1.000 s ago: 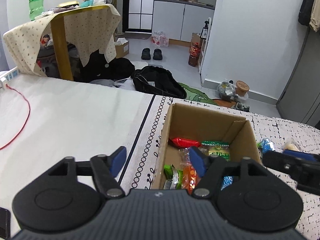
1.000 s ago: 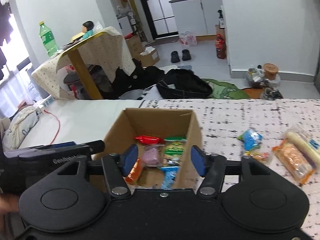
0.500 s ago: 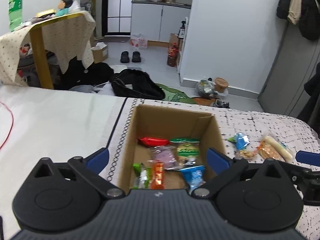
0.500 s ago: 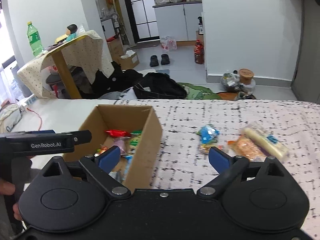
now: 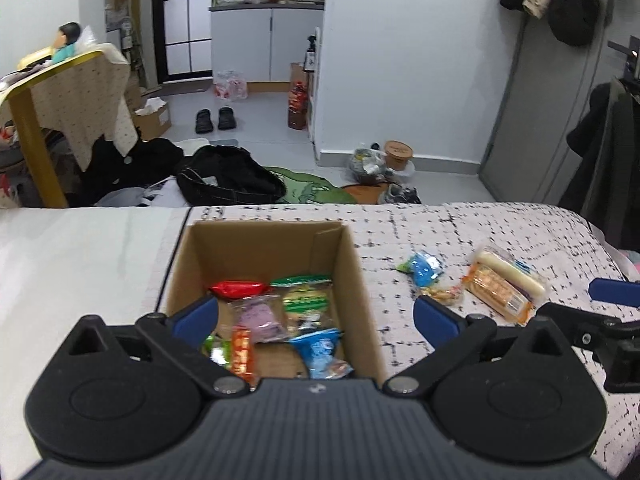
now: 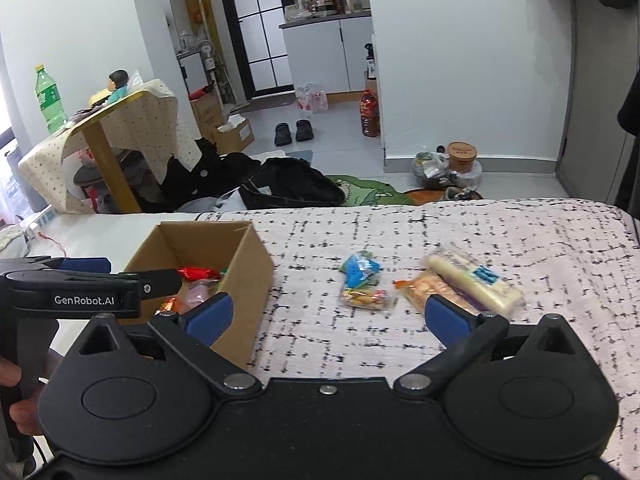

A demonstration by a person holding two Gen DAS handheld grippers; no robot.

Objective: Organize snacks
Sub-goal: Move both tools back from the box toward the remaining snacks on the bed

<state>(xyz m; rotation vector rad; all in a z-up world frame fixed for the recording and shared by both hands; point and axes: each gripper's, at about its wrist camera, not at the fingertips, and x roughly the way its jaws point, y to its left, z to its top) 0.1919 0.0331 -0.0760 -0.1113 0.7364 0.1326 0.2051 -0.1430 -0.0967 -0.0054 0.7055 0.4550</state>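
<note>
Nearest, the left gripper and the right gripper both have their jaws spread wide with nothing between them, having just been opening. Below the left one sits an open cardboard box holding several snack packets. Beyond the right gripper, a blue packet, an orange packet and a pale roll lie on the patterned bedspread.

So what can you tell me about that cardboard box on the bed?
The cardboard box is plain brown, open at the top, one flap folded down inside its far right corner. It stands upright on the patterned bed cover, beside the white sheet. Inside lie wrapped snacks: red, green, pink, orange and blue. Nothing grips it.
</note>
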